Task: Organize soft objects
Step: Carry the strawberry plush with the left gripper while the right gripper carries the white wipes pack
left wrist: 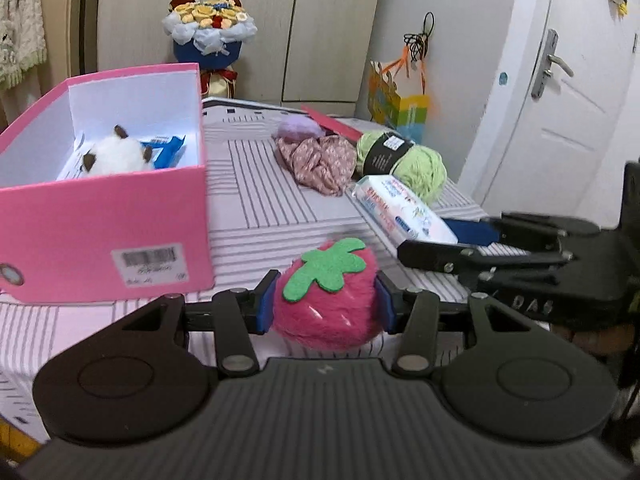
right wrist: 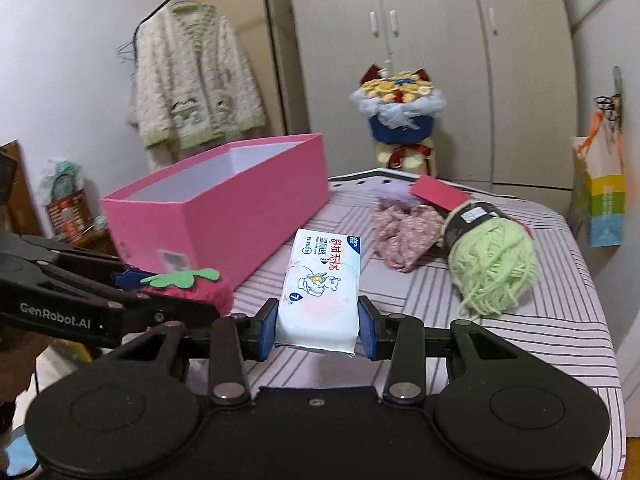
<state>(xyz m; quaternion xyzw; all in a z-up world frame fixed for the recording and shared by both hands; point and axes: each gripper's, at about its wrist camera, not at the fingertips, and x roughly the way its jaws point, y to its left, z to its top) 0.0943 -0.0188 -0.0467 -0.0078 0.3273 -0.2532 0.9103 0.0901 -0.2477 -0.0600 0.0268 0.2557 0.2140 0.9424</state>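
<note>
My left gripper (left wrist: 326,306) is shut on a furry pink strawberry toy (left wrist: 326,308) with a green felt leaf, held above the striped bed just right of the pink box (left wrist: 104,232). My right gripper (right wrist: 318,330) is shut on a white pack of wet wipes (right wrist: 322,292), lifted off the bed. From the left wrist view the wipes pack (left wrist: 400,210) and right gripper (left wrist: 432,240) show at the right. From the right wrist view the strawberry (right wrist: 188,286) and left gripper show at the left. Inside the box lie a white plush (left wrist: 112,154) and a blue packet (left wrist: 168,150).
On the striped bed (right wrist: 520,340) lie a green yarn ball (right wrist: 492,264), a floral pink cloth (right wrist: 404,236), a lilac soft item (right wrist: 394,194) and a red card (right wrist: 438,194). A bouquet (right wrist: 400,112) stands before wardrobes. A paper bag (right wrist: 600,200) hangs at right.
</note>
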